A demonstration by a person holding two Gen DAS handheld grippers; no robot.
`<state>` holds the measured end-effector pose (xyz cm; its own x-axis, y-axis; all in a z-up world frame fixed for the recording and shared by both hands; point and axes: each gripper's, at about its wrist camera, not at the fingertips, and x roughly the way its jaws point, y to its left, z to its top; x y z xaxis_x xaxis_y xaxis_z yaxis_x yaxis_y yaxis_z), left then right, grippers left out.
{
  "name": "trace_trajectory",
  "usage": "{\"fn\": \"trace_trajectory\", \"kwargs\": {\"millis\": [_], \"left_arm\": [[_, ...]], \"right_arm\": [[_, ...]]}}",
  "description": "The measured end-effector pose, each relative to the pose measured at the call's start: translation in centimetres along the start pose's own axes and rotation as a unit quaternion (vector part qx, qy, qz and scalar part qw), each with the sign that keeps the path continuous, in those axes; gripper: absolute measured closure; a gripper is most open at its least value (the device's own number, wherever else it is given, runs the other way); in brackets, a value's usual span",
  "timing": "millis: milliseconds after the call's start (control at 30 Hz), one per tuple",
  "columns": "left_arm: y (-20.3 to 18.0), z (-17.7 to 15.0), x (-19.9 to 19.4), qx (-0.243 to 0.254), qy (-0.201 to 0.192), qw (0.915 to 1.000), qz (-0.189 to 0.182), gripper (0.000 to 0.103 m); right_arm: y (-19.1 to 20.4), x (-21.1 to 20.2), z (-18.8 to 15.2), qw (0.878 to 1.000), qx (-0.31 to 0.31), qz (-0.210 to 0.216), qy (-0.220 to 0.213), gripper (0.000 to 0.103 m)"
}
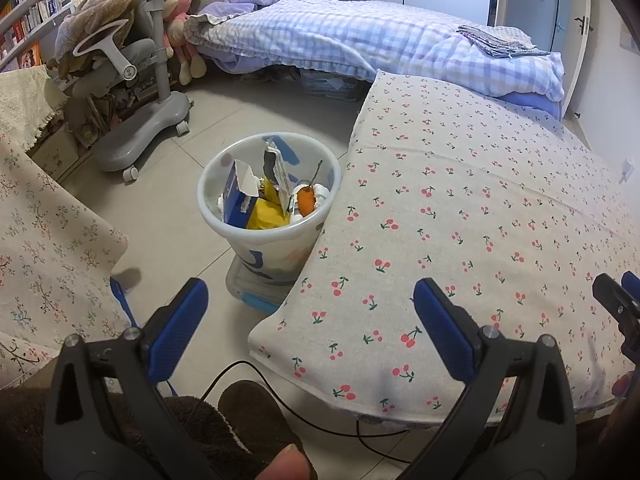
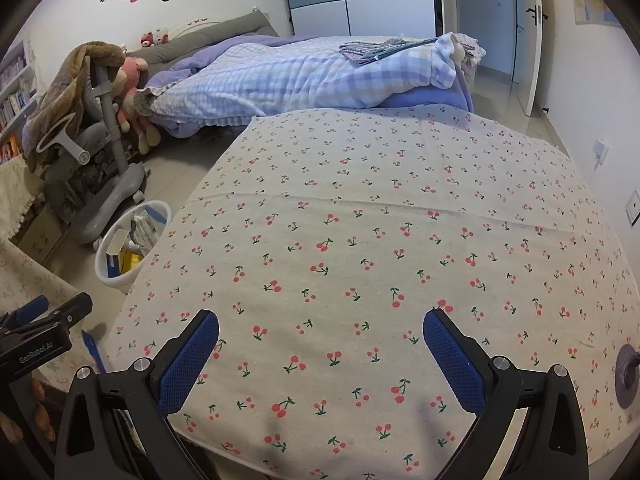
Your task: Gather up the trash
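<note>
A white plastic bin (image 1: 269, 236) stands on the floor against the table's left edge. It holds a torn blue carton (image 1: 236, 198), a yellow wrapper (image 1: 266, 216), an orange piece (image 1: 307, 200) and other scraps. The same bin (image 2: 120, 276) appears at the left of the right wrist view. My left gripper (image 1: 310, 296) is open and empty, held above the table corner near the bin. Over the cherry-print tablecloth (image 2: 360, 240) my right gripper (image 2: 320, 330) hangs open, nothing between its fingers. No loose trash shows on the cloth.
A grey wheeled chair (image 1: 140, 120) draped with a brown blanket stands behind the bin. A bed with a checked quilt (image 1: 360, 36) fills the back. A floral-cloth table (image 1: 48, 248) is at left. A black cable (image 1: 280, 400) runs below. A dark round object (image 2: 628, 376) sits at the cloth's right edge.
</note>
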<state>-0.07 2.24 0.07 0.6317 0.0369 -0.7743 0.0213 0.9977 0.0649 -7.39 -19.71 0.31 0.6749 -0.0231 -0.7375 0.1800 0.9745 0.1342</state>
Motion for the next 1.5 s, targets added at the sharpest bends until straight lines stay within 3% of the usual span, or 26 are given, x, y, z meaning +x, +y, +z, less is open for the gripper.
{"fn": "trace_trajectory", "kwargs": {"millis": [1500], "left_arm": [[0.15, 0.36, -0.76, -0.016, -0.02, 0.9997, 0.005, 0.001]], "right_arm": [[0.31, 0.13, 0.11, 1.0, -0.002, 0.007, 0.001, 0.0]]}}
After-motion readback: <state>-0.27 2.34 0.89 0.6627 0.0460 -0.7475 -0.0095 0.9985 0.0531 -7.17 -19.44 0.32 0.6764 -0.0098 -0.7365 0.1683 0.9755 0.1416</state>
